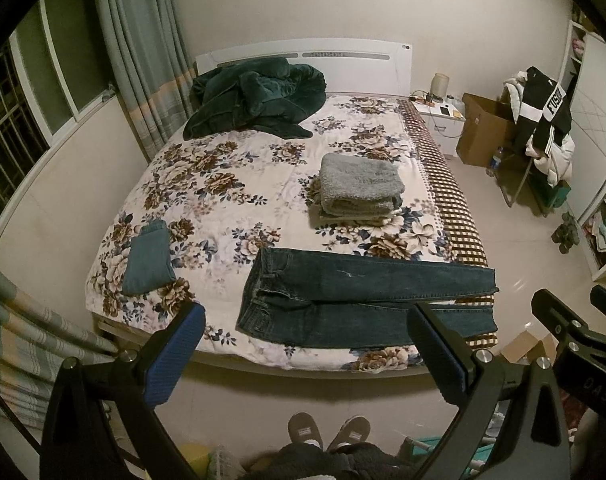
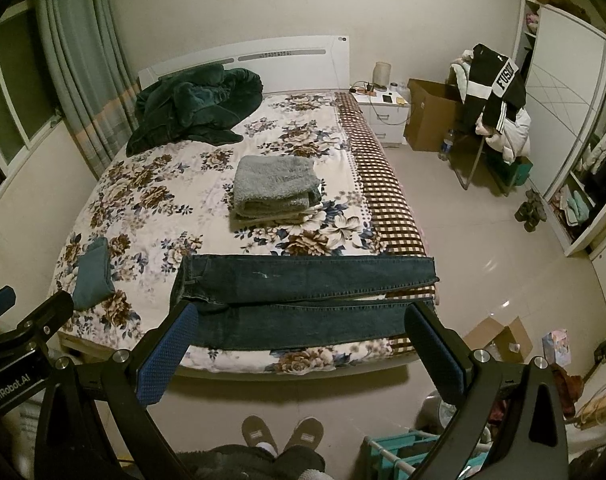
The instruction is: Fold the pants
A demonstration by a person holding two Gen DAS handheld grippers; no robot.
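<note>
Dark blue jeans [image 1: 359, 296] lie flat across the near end of the bed, waist to the left, legs side by side reaching the right edge; they also show in the right wrist view [image 2: 303, 300]. My left gripper [image 1: 307, 320] is open and empty, held above the floor in front of the bed's foot. My right gripper [image 2: 299, 320] is open and empty, level with it; its tip shows in the left wrist view [image 1: 563, 308]. Neither touches the jeans.
A folded teal pair [image 1: 149, 258] lies near the bed's left corner. A stack of folded grey clothes [image 1: 359, 186] sits mid-bed, a crumpled dark green blanket [image 1: 255, 98] by the headboard. Cardboard boxes [image 2: 495, 336] and a teal rack [image 2: 403, 448] stand on the floor at right.
</note>
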